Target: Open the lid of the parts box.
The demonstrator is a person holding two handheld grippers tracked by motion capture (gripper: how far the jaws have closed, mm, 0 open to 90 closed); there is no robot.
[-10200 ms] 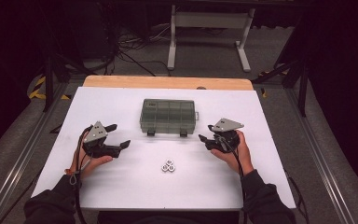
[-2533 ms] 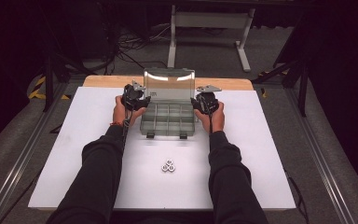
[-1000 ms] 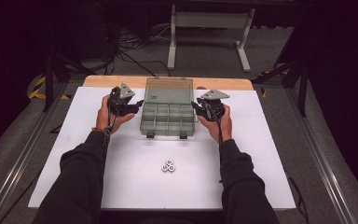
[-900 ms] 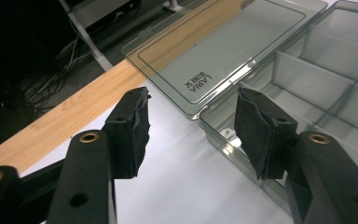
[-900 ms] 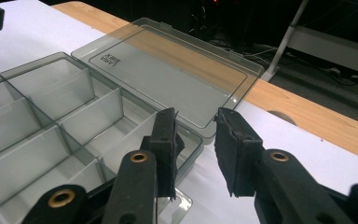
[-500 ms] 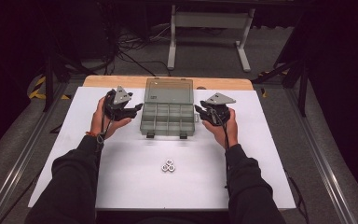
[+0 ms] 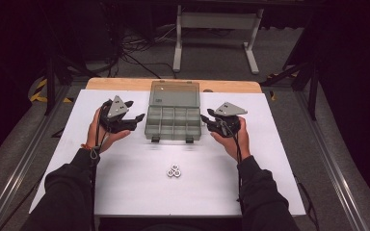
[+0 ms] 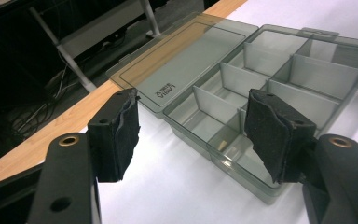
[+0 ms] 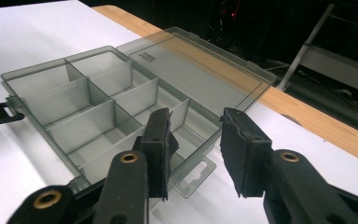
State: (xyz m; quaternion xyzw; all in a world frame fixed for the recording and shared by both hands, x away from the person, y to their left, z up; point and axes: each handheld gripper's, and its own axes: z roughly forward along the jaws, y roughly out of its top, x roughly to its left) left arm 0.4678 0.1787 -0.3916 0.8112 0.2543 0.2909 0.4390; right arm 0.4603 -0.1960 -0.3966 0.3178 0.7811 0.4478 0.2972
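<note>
A grey see-through compartment box (image 7: 173, 124) stands open at the middle of the white table, with its lid (image 7: 175, 94) laid flat behind it. Its compartments (image 8: 279, 79) look bare. My left gripper (image 7: 134, 118) hovers just left of the box, open and holding nothing; its view has the pads (image 8: 116, 133) wide apart with the box's near corner past them. My right gripper (image 7: 205, 118) sits at the box's right side, also open and holding nothing. In the right gripper view (image 9: 196, 116) the jaws frame the box's hang tab (image 9: 193, 179) and side wall.
A small cluster of metal nuts (image 7: 174, 171) lies on the white table top (image 7: 125, 187) in front of the box. Two black latches (image 7: 155, 139) hang off the box's front. A wooden strip (image 7: 231, 86) edges the far side, with cables and a stand beyond.
The box was shut at first, then its lid stood upright, and now it lies flat behind. Both grippers have drawn back from the lid to the box's sides.
</note>
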